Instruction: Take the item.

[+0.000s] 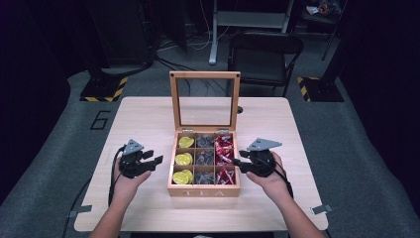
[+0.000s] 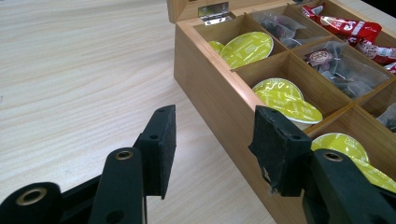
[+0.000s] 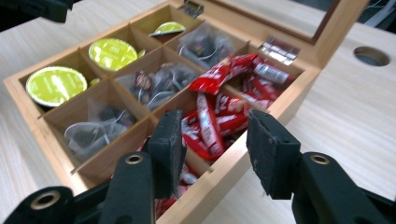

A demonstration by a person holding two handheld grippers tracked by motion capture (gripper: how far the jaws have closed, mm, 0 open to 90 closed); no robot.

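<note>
Wooden tea box [image 1: 203, 190] sits mid-table on the pale wood table [image 1: 148, 114], the word TEA on its front wall, glass-paned lid [image 1: 204, 100] standing upright at the back on two metal hinges. Nine compartments, three columns. Left column: yellow-green round capsules [image 1: 184, 159] in all three cells. Middle column: clear sachets of dark tea [image 1: 204, 158]. Right column: red wrappers [image 1: 224, 157], piled loosely, several overlapping.

Person's forearms come in from the near edge, one hand each side of the box.

Left gripper [image 1: 154, 160] held just beside the box's left wall, level with the middle row, pointing in toward it. Jaws parted, nothing between them. In the left gripper view [image 2: 212, 144] the box's outer wall runs up between the two pads; the right-hand pad overlaps the rim by the nearest capsule cell, the left-hand pad over bare table. Whether a pad touches the wood, cannot tell.

Right gripper [image 1: 237, 162] at the box's right wall, same row, tips at the rim. Jaws spread apart, holding nothing. In the right gripper view [image 3: 212, 140] the red wrappers lie just beyond the gap and the box's side wall passes under the pads.

Round hole [image 1: 239, 110] in the tabletop, right of the lid. Dark folding chair [image 1: 264, 57] stands behind the table
</note>
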